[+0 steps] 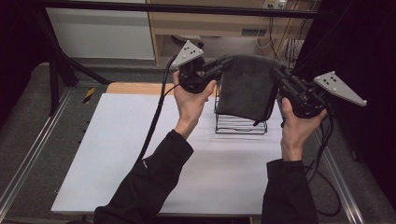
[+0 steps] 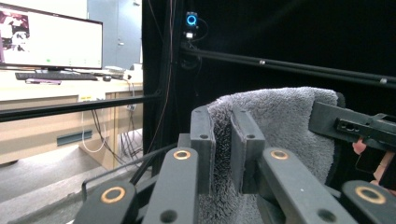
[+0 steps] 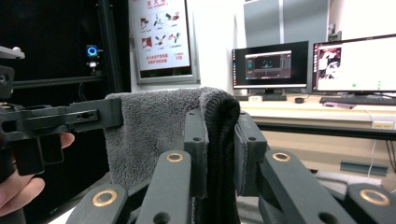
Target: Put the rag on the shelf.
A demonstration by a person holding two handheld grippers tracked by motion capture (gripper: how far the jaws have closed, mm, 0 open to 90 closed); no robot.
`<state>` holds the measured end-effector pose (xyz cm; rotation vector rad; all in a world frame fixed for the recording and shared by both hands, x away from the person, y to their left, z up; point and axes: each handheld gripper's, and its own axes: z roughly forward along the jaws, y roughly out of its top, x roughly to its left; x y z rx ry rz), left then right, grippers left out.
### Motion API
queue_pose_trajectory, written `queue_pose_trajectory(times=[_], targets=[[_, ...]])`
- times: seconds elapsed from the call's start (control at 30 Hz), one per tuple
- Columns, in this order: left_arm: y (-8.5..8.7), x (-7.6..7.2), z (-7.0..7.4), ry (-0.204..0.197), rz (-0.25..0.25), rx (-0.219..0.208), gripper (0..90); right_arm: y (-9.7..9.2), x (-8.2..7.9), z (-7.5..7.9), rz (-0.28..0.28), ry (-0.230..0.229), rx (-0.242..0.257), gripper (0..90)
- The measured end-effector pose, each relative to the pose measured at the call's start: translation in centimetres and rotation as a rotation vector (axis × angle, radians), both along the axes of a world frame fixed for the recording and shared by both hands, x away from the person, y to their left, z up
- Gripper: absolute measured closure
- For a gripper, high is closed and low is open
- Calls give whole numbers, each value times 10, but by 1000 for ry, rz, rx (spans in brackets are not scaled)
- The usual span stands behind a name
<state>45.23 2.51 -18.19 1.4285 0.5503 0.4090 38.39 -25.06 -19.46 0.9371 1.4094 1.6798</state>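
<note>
Both tongs are clamped on the grey towel: the left tongs [image 1: 227, 60] pinch its upper left corner and the right tongs [image 1: 274, 70] its upper right corner, jaws pressed tight into the pile in both gripper views. The towel [image 1: 245, 86] hangs stretched between them in the upper middle of the high view, held above the black wire rack [image 1: 240, 123], its lower edge draping down in front of the rack's wires.

Each grip takes just a narrow strip at a corner, so I judge that a pull of the hands apart could slip the cloth out of one pair, leaving the towel swinging from the other. The hanging hem could also snag on the rack and drag or tip it across the white counter [image 1: 140, 154], since the rack looks light. The trailing cables [image 1: 154, 121] lie near the working area.
</note>
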Motion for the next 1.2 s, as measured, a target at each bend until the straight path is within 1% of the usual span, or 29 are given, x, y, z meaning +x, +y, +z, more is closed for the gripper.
queue_pose_trajectory(times=[0.07,0.23,0.5,0.67,0.8,0.97,1.1,1.2], targets=[[-2,2,4,-6,1,-8,808,-1,3,4,-7,-5,1,789],[-7,5,13,-27,8,-11,808,-5,9,14,-19,-17,2,790],[-15,9,27,-41,3,-34,808,-13,17,32,-39,-39,1,792],[-17,12,38,-59,18,-31,807,-13,22,44,-49,-55,-16,793],[-17,16,46,-61,26,-38,808,-13,27,54,-50,-66,-27,793],[-16,21,54,-68,41,-40,808,-11,36,63,-54,-79,-40,792],[-14,27,60,-66,41,-60,808,-10,47,70,-54,-83,-40,793],[-15,30,65,-80,55,-51,808,-10,54,76,-56,-89,-40,793]])
